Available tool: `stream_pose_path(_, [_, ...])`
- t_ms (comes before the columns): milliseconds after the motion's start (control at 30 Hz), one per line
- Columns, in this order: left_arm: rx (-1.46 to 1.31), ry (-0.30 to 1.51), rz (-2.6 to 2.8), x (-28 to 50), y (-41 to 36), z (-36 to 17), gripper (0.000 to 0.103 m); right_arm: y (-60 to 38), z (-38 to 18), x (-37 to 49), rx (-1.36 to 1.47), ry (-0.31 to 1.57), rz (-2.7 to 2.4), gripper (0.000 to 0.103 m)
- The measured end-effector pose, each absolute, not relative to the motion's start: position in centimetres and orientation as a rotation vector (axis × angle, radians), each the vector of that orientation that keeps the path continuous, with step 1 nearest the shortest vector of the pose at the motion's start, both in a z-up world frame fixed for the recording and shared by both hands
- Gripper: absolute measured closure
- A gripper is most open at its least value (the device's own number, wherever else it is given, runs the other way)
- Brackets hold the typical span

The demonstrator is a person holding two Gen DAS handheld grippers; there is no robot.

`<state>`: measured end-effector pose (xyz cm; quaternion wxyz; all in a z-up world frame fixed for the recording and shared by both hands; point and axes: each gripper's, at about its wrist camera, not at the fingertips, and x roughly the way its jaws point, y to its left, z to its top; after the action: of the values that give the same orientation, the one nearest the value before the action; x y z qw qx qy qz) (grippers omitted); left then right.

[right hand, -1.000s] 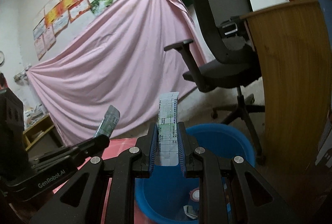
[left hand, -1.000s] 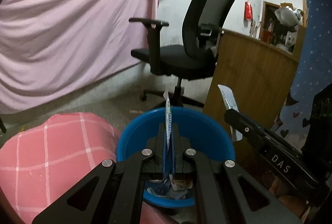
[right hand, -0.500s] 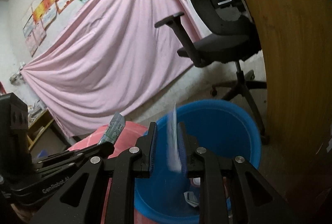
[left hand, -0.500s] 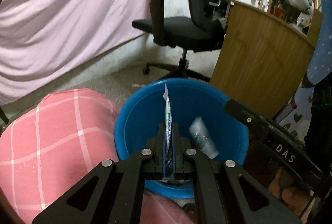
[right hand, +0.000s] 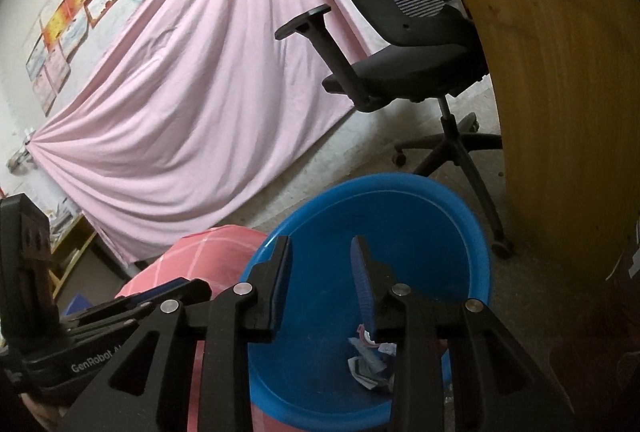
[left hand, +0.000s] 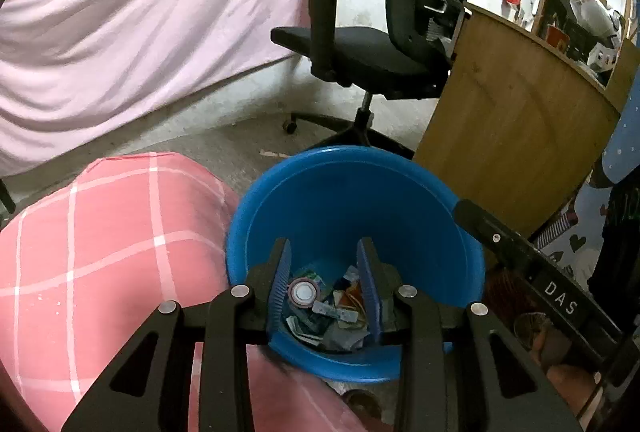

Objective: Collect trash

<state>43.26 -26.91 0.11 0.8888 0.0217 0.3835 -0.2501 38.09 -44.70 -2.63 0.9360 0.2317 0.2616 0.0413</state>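
A blue bucket (left hand: 348, 184) stands on the floor beside a pink checked cushion (left hand: 100, 244). Wrappers, papers and a round lid lie as trash (left hand: 328, 308) at its bottom. My left gripper (left hand: 325, 252) is open and empty above the bucket's mouth. My right gripper (right hand: 320, 252) is open and empty over the same bucket (right hand: 420, 216), with crumpled trash (right hand: 368, 364) below it. The right gripper's body shows in the left wrist view (left hand: 532, 268). The left gripper's body shows in the right wrist view (right hand: 104, 328).
A black office chair (left hand: 384, 48) stands behind the bucket. A wooden desk panel (left hand: 512, 136) is close on the right. A pink sheet (left hand: 152, 12) hangs at the back left. The cushion (right hand: 200, 256) touches the bucket's left side.
Both grippers tilted down over the bucket and opened. The blue wrapper left the left gripper and the paper slip left the right gripper; both dropped into the bucket.
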Motion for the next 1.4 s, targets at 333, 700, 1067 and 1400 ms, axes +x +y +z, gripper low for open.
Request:
stream_pose_path(333, [0.023, 0.745, -0.463, 41.4, -24.0, 2.6, 0.066, -44.3, -1.4, 37.7, 0.453, 0.502, 0.085, 0.062])
stream_pose_path(700, [-0.033, 0.598, -0.384, 36.9, -18.6, 6.3, 0.040, -42.1, 1.6, 35.3, 0.383, 0.399, 0.112, 0.052])
stream_pose_path(1067, [-0.107, 0.467, -0.290, 33.4, -14.3, 6.6, 0.006, -41.2, 3.2, 33.2, 0.331, 0.315, 0.083, 0.023])
stream_pose_path(1400, [-0.130, 0.404, -0.241, 31.2, -12.3, 6.9, 0.002, -40.2, 3.5, 31.8, 0.275, 0.283, 0.052, 0.000])
